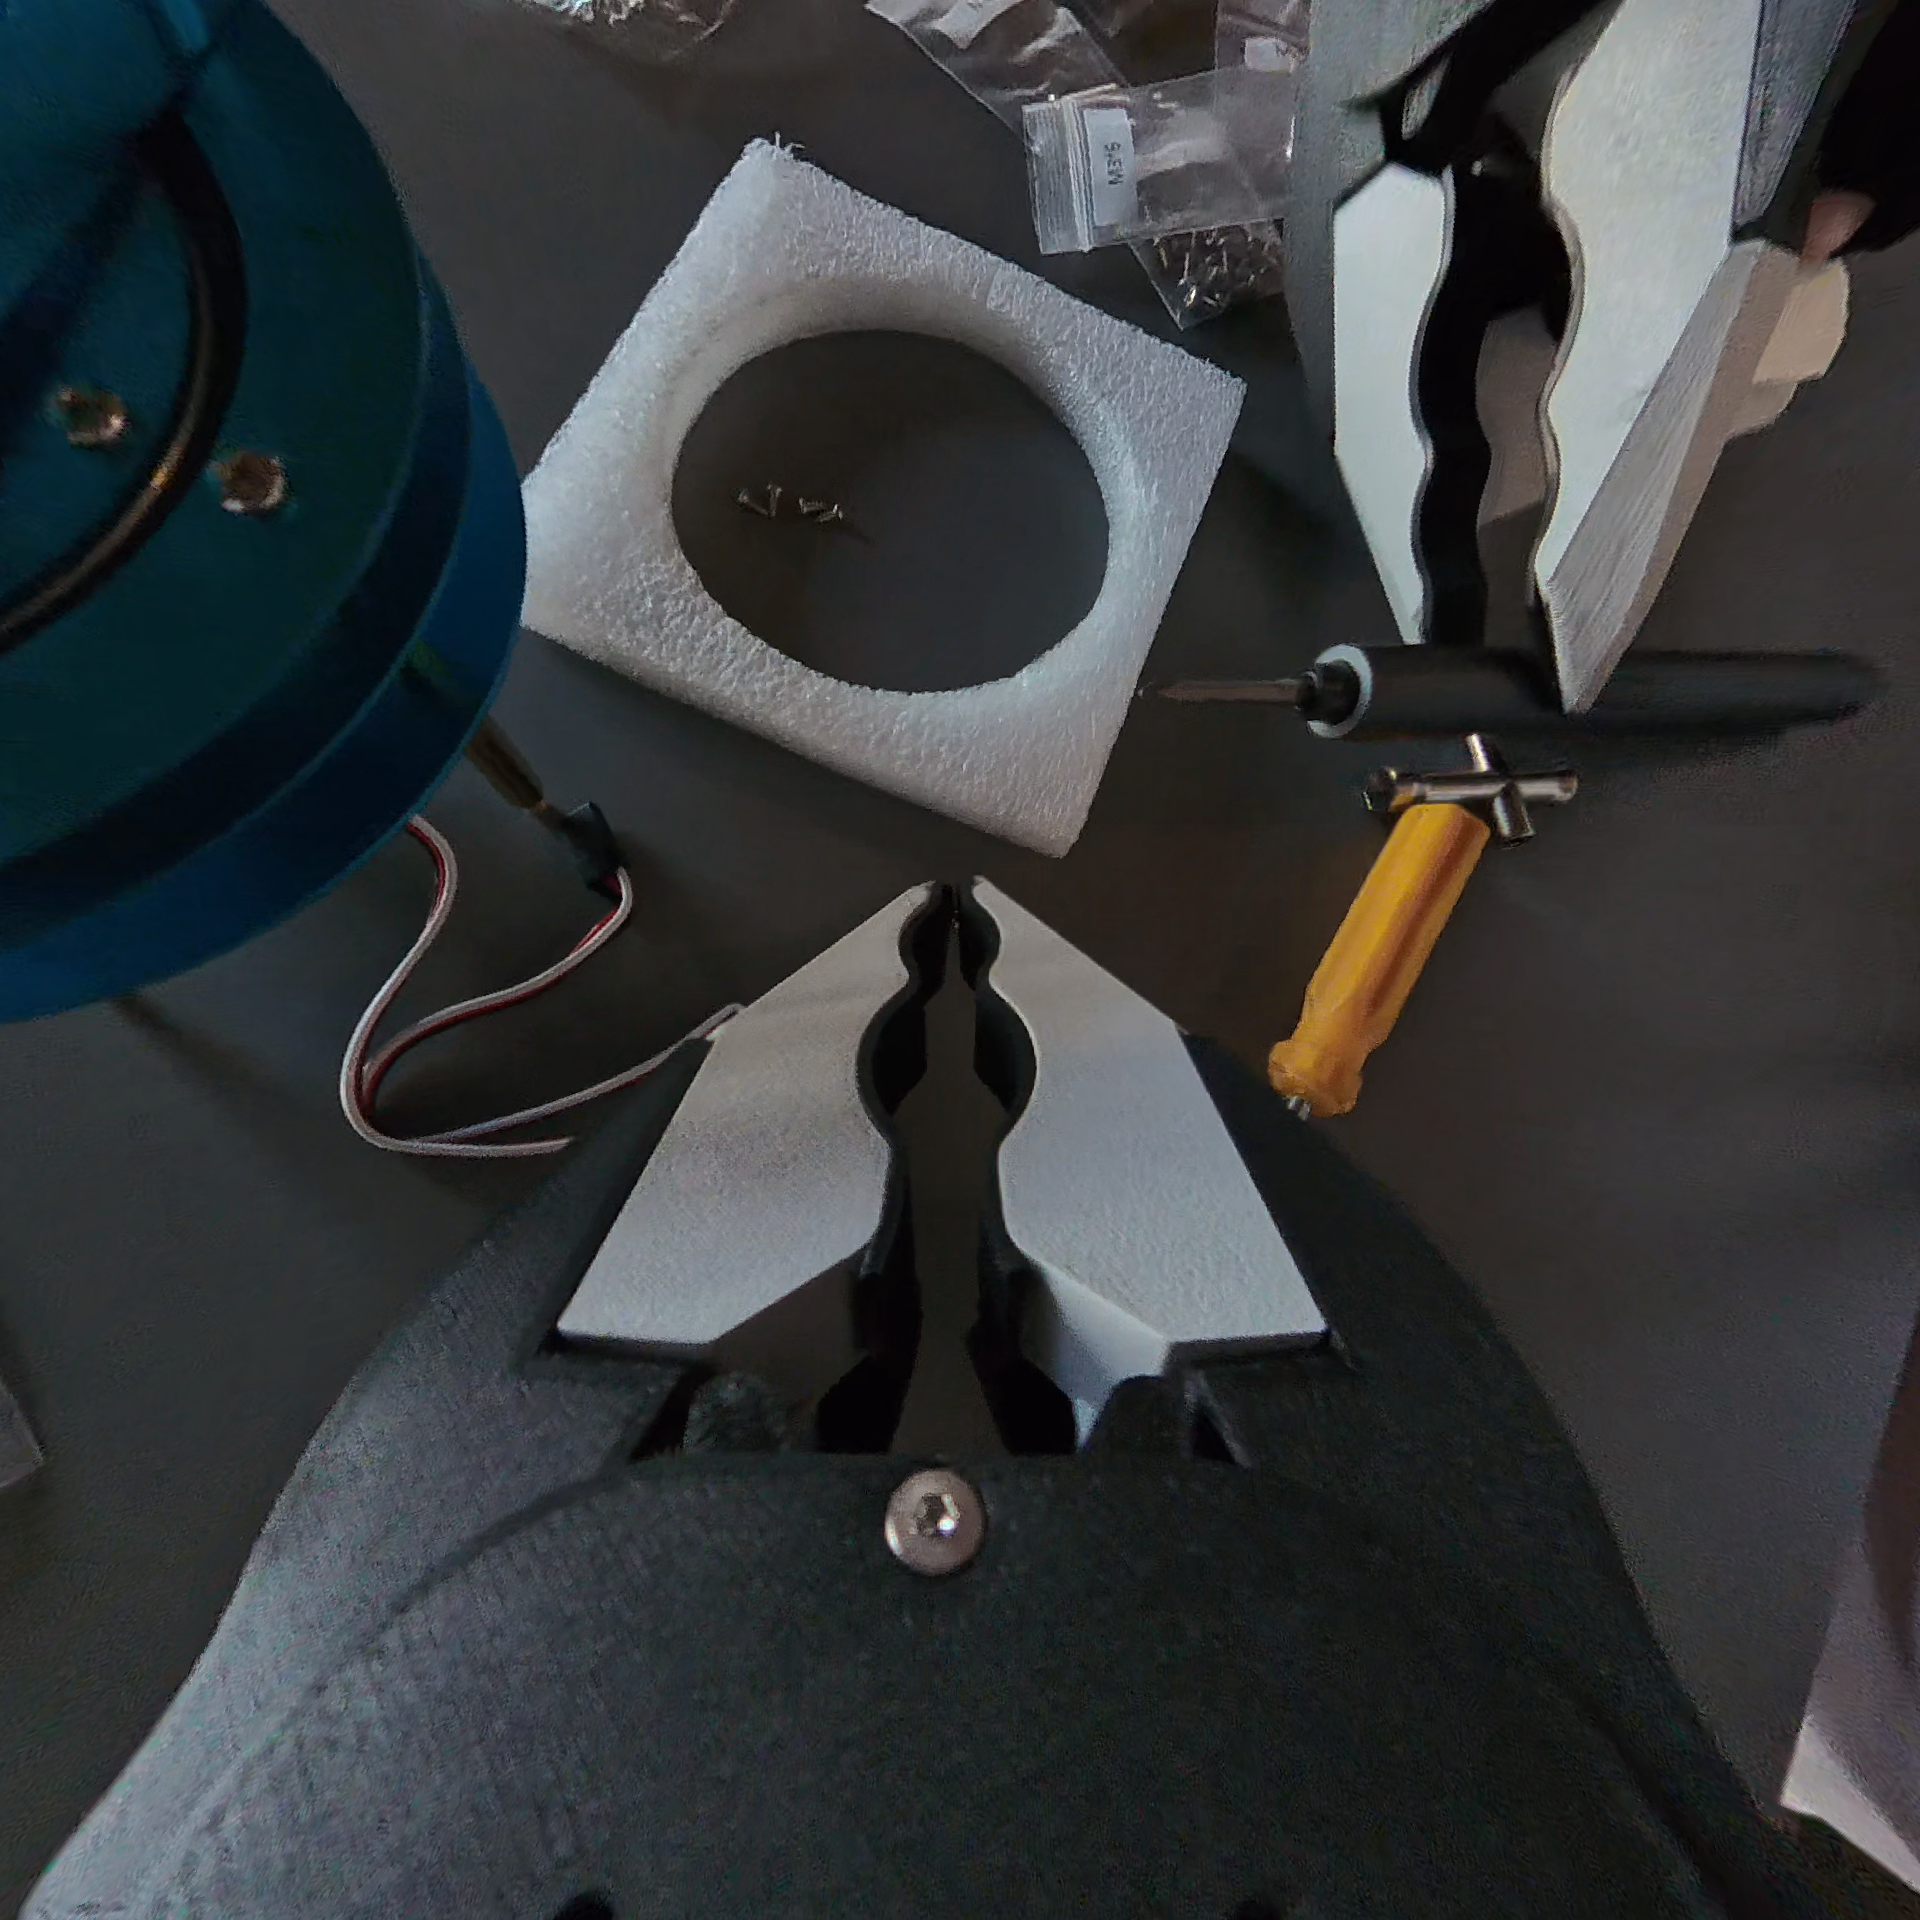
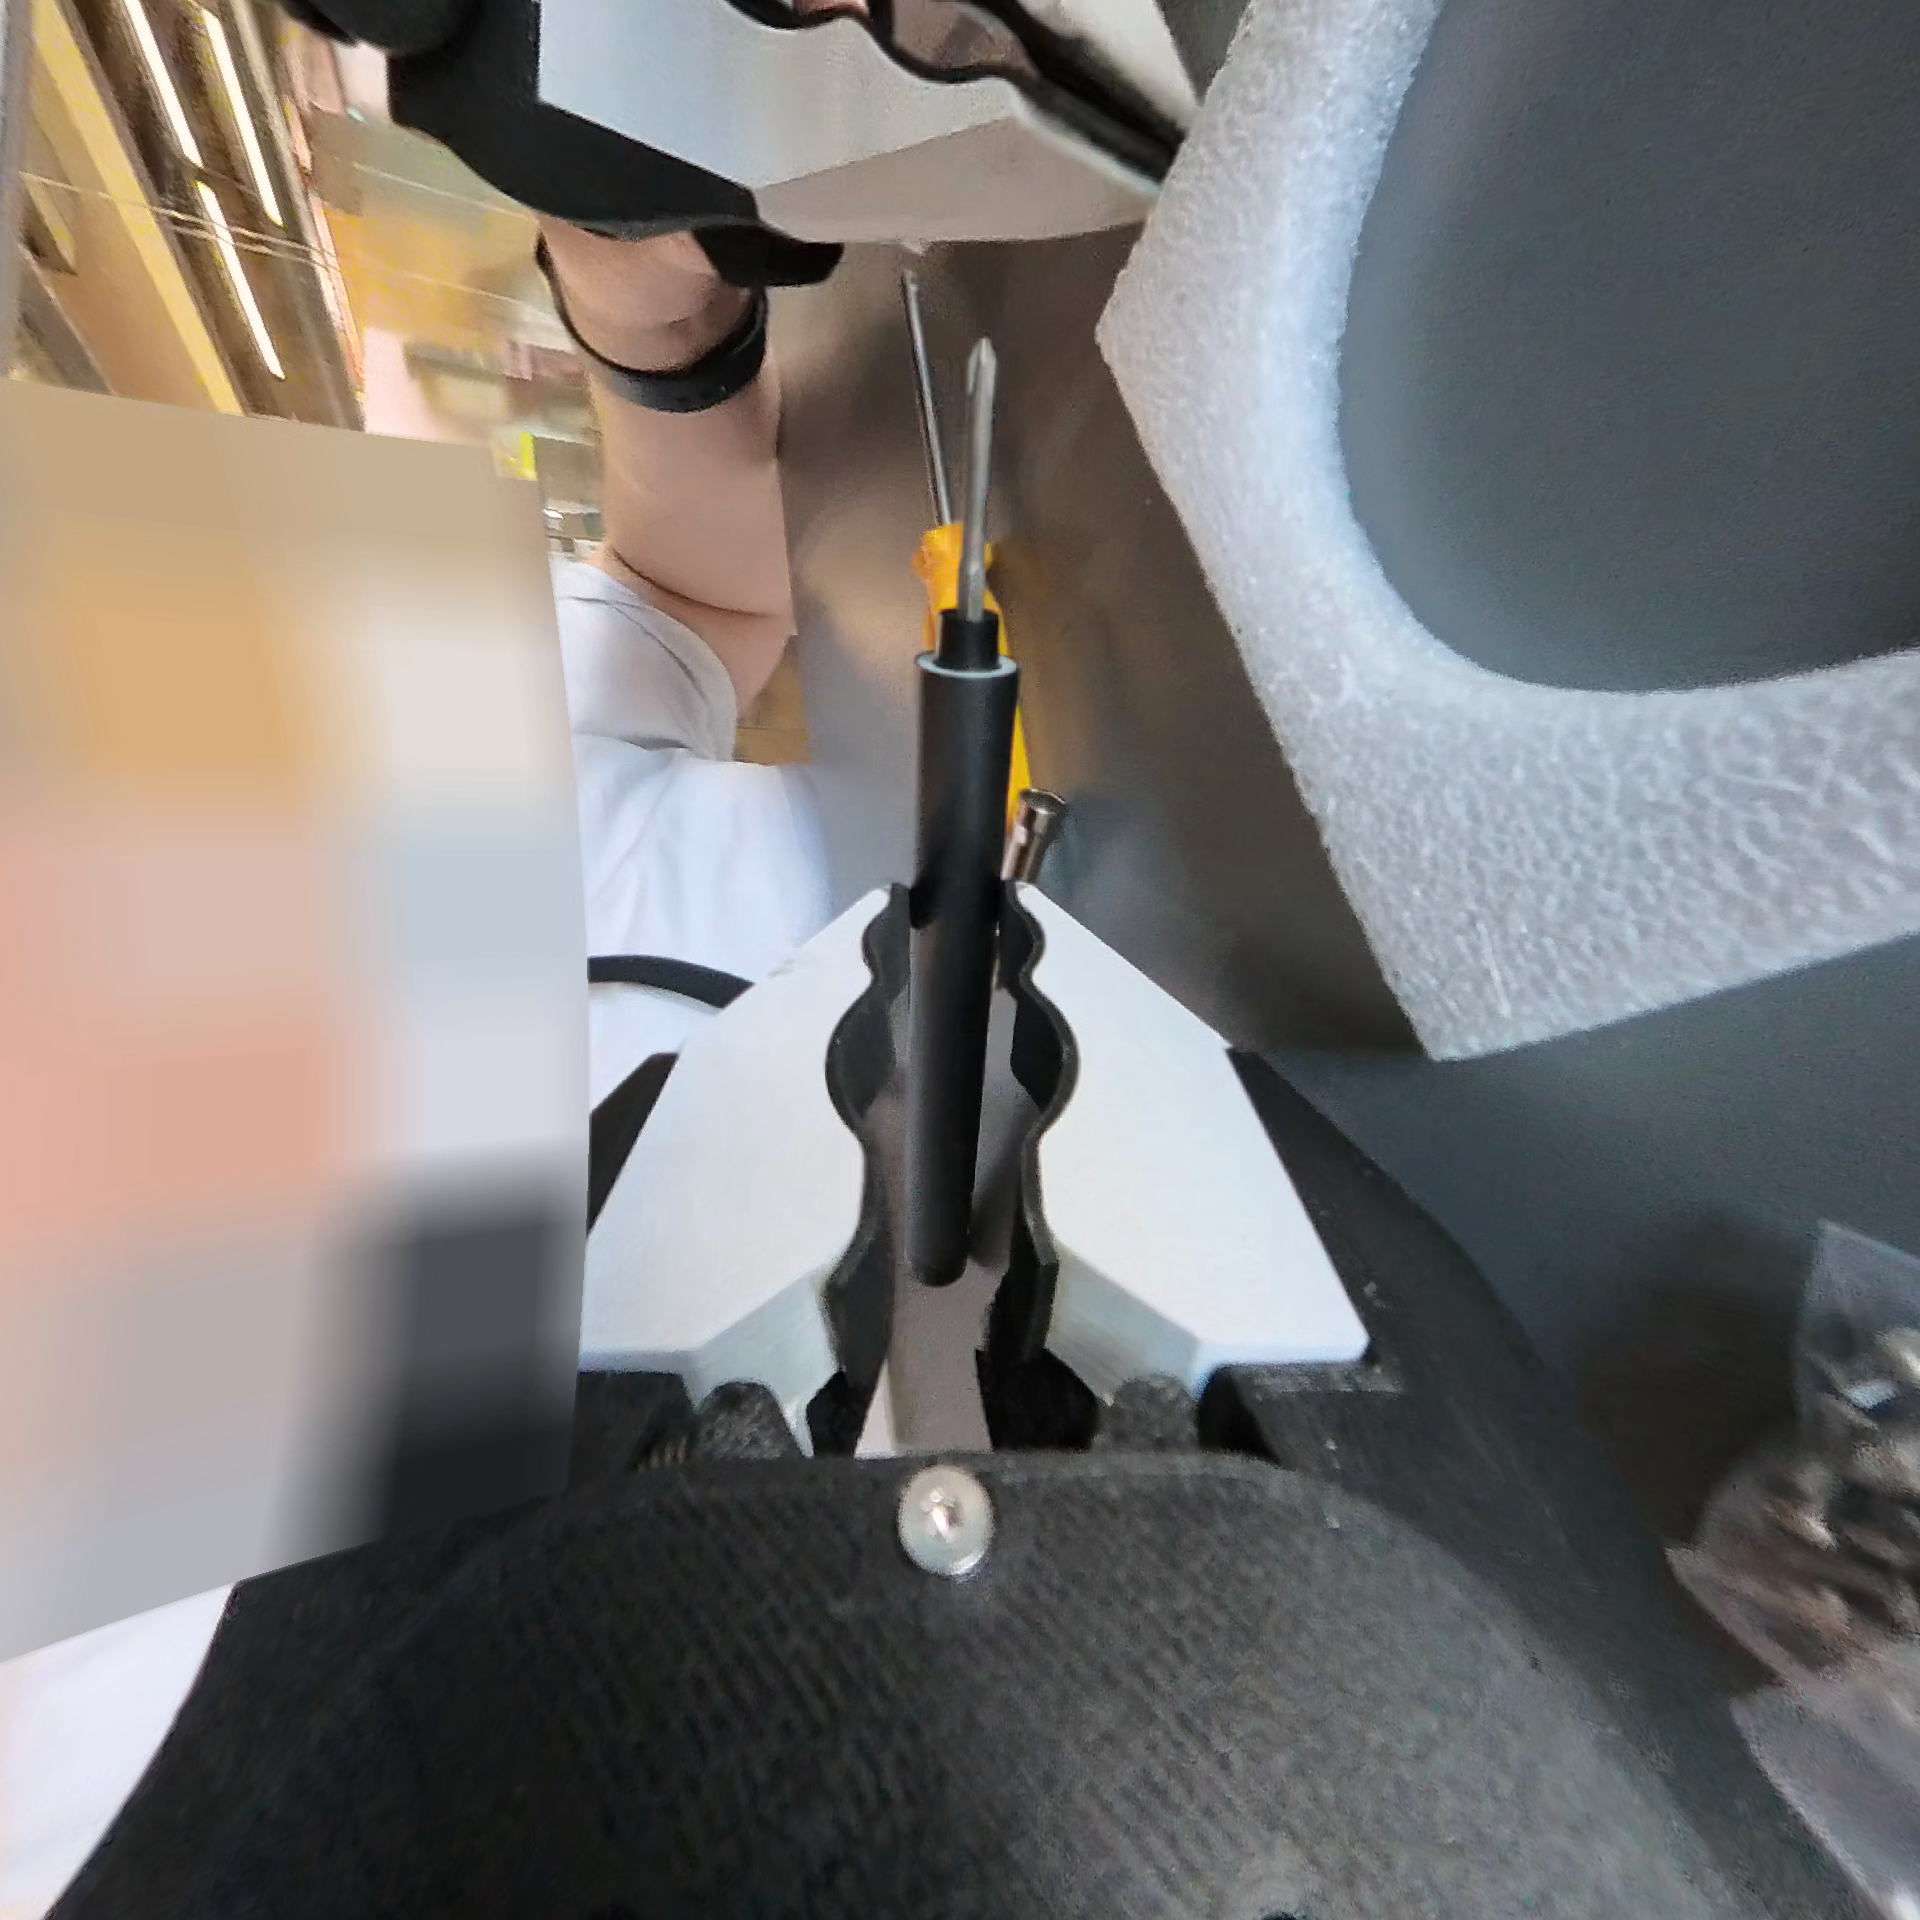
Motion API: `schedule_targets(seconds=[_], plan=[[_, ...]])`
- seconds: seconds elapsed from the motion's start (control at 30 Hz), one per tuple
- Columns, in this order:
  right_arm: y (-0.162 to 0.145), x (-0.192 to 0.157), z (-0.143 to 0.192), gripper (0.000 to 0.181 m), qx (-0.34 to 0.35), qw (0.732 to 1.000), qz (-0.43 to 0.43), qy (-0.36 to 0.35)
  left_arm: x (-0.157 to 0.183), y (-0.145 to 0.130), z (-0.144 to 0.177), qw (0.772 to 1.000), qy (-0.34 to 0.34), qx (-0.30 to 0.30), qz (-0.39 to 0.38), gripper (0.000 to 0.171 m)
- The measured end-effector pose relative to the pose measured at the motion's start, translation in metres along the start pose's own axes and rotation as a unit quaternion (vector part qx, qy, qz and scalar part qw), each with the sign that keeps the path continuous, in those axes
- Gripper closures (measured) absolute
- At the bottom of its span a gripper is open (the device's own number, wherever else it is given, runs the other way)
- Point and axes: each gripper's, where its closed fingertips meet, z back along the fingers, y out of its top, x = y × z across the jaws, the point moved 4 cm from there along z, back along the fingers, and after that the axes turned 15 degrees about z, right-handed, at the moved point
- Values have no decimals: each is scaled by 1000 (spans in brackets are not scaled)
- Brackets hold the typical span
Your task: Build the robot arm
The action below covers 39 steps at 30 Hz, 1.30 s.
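Note:
My right gripper (image 2: 961, 904) is shut on the handle of a black screwdriver (image 2: 961, 779), whose metal bit points away from me. In the left wrist view the right gripper (image 1: 1496, 665) comes down from the top right onto the screwdriver (image 1: 1714, 686), which lies level just above the dark table. My left gripper (image 1: 956, 896) is shut, tips together, just in front of a white foam square (image 1: 883, 727) with a round hole. Two or three small screws (image 1: 795, 506) lie inside the hole. I cannot tell if anything tiny is pinched in the left tips.
A blue round housing (image 1: 208, 520) with red and white wires (image 1: 416, 1039) stands at the left. A yellow-handled tool (image 1: 1392, 935) lies beside the screwdriver. Clear bags of screws (image 1: 1174, 197) lie at the back. A person's arm (image 2: 686, 416) and the foam (image 2: 1507, 779) show in the right wrist view. There is about 11 cm between the tips of the two grippers.

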Motion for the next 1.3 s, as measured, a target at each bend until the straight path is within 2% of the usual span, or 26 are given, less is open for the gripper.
schedule_targets(seconds=[0.13,0.23,0.37,0.5,0.63,0.87,1.07,1.17,1.23,1.3], plan=[[0,4,9,166,-31,997,35,-62,2,0,0,999,-8,-14,-47,171],[-2,7,8,166,-51,992,54,-100,5,-5,2,997,-38,-22,-66,171],[-4,9,4,166,-53,992,53,-97,4,-11,8,996,-64,-20,-61,171],[-4,8,3,166,-55,990,72,-106,5,-14,12,994,-78,-17,-70,156],[-5,7,4,166,-59,987,82,-122,10,-13,9,995,-84,-19,-53,151],[-12,7,12,166,-76,981,91,-152,15,-11,6,998,-57,-11,-32,153],[-16,6,17,166,-87,977,99,-169,26,-8,6,999,-40,6,9,147],[-16,6,16,166,-91,976,104,-167,42,-4,12,997,-51,29,-44,151],[-15,6,16,166,-94,976,107,-162,59,-4,13,991,-68,28,-108,151],[-14,6,15,166,-94,977,112,-153,68,-1,8,983,-53,21,-174,152]])
